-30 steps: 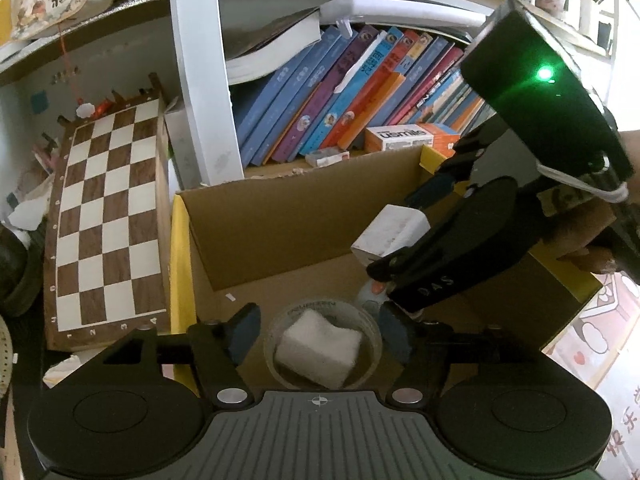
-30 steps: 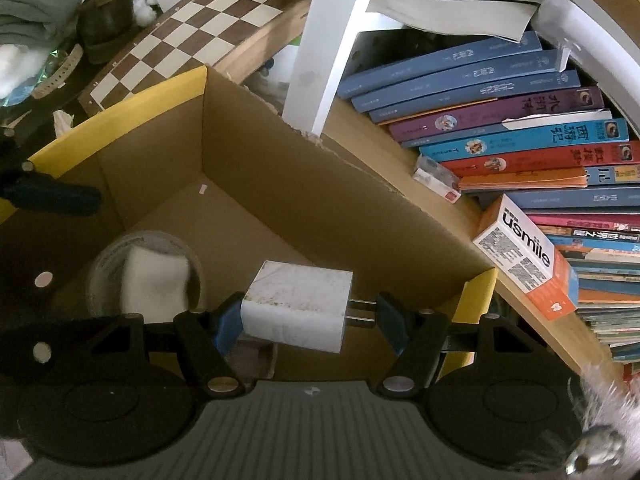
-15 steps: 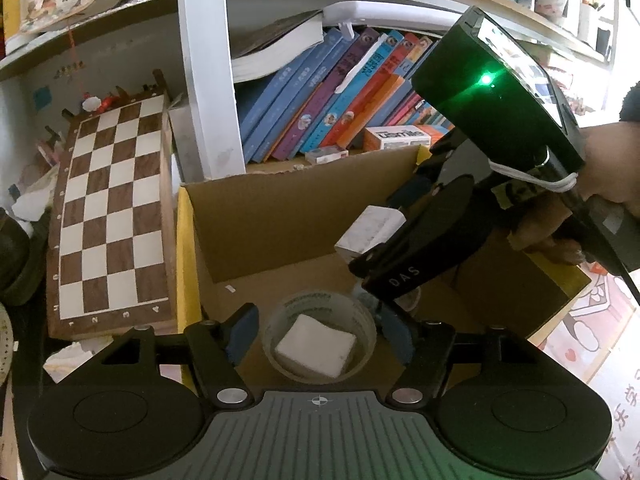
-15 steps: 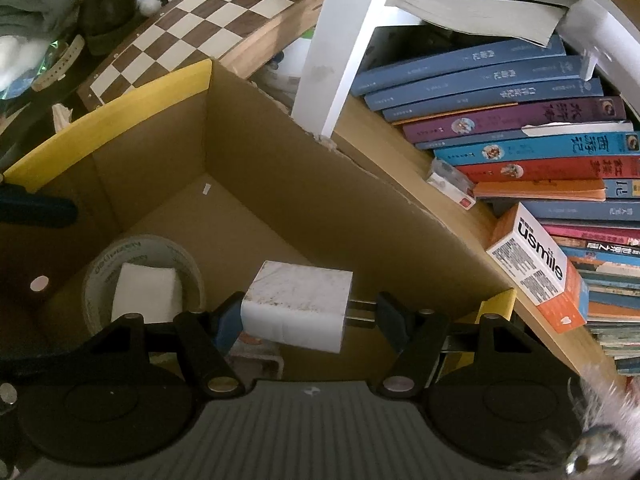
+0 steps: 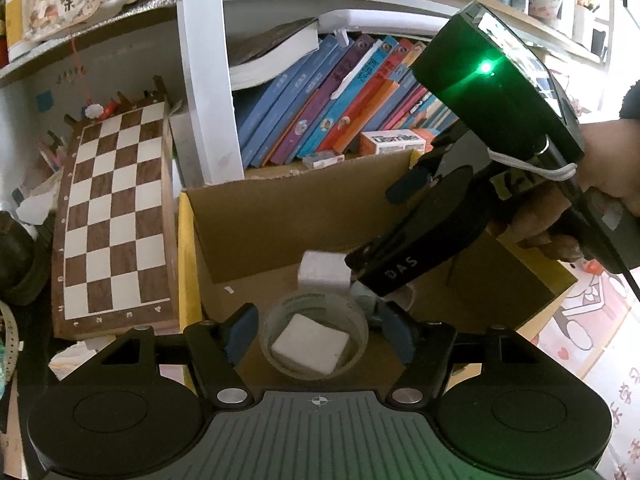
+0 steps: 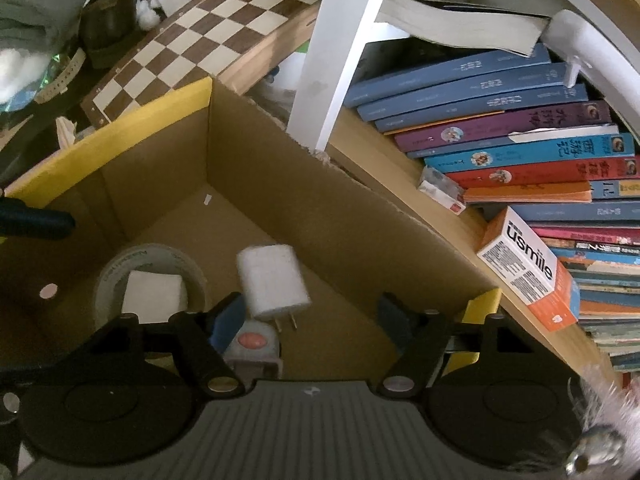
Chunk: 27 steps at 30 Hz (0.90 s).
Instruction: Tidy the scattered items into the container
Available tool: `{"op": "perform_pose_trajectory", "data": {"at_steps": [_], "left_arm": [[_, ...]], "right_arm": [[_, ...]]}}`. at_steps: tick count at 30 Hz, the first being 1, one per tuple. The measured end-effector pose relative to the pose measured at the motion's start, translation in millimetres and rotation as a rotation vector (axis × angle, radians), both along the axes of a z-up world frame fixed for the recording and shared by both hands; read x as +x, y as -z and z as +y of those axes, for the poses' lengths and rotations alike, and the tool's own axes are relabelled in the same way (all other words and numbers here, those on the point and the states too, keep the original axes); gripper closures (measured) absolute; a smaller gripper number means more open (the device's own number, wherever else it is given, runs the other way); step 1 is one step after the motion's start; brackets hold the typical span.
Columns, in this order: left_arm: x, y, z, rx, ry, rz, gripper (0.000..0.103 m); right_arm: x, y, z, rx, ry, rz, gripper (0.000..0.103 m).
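An open cardboard box (image 5: 280, 232) with yellow-edged flaps holds a clear tape roll (image 5: 272, 332) with a white block (image 5: 310, 348) inside it. My left gripper (image 5: 318, 332) hangs open above the roll, touching nothing. My right gripper (image 6: 310, 318) is inside the box with its jaws opening. A white charger plug (image 6: 272, 280) lies loose on the box floor just ahead of them, free of the pads, prongs toward the gripper. A small grey item with a pink button (image 6: 252, 344) sits below the left pad. In the left wrist view the charger (image 5: 322, 272) rests beside the right gripper (image 5: 380, 226).
A chessboard (image 5: 116, 216) leans left of the box. Behind the box stands a white shelf post (image 5: 208, 80) and a row of books (image 6: 520, 148). An orange and white carton (image 6: 528, 272) lies on the shelf ledge. A hand (image 5: 600, 176) holds the right gripper.
The right gripper's jaws have spread and the white charger, gripped between them before, has dropped onto the box floor. The left gripper has stayed open over the tape roll.
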<state>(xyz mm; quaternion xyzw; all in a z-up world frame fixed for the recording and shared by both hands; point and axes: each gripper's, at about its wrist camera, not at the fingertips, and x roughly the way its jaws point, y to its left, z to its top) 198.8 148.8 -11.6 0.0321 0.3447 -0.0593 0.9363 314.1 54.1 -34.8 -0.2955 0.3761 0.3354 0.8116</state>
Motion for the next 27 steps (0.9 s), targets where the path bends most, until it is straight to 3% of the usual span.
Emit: {"op": "perform_pose_trajectory", "data": {"at_steps": [14, 27], "left_arm": [[-34, -21, -4, 0.013, -0.018, -0.050, 0.024], [-72, -40, -10, 0.010, -0.032, -0.105, 0.023]], "right_arm": [[-40, -31, -20, 0.070, 0.037, -0.024, 0.030], [-88, -59, -44, 0.143, 0.079, -0.071, 0.029]]}}
